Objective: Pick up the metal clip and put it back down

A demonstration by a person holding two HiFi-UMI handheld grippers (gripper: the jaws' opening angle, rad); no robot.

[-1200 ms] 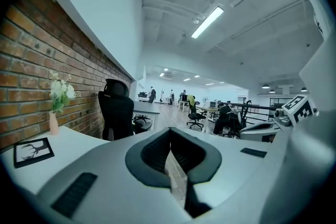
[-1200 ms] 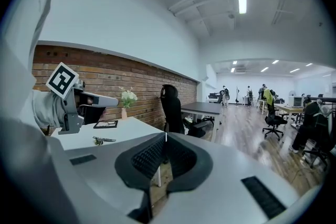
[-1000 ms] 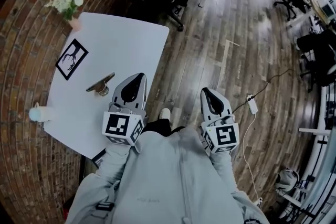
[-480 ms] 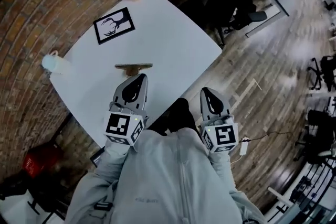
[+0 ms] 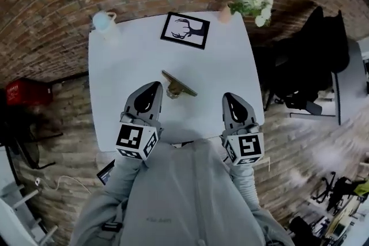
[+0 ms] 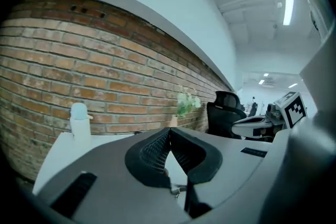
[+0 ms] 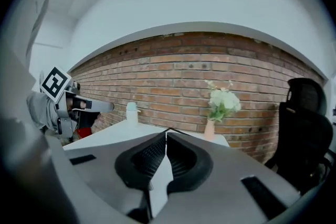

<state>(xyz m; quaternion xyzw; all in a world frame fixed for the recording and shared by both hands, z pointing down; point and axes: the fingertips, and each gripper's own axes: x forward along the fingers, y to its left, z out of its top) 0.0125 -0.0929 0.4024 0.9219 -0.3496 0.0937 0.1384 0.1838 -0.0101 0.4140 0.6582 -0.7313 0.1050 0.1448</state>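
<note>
While the left gripper (image 5: 151,87), lower left of centre, has its jaws pressed together on nothing, the metal clip (image 5: 179,84) lies mid-frame on the white table (image 5: 115,66), apparently tilted, and the right gripper (image 5: 226,98), lower right, is likewise closed and empty.

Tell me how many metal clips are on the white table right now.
1. The brass-coloured metal clip lies near the middle of the white table, just ahead of the left gripper. Nothing on the table looks able to hide another.
</note>
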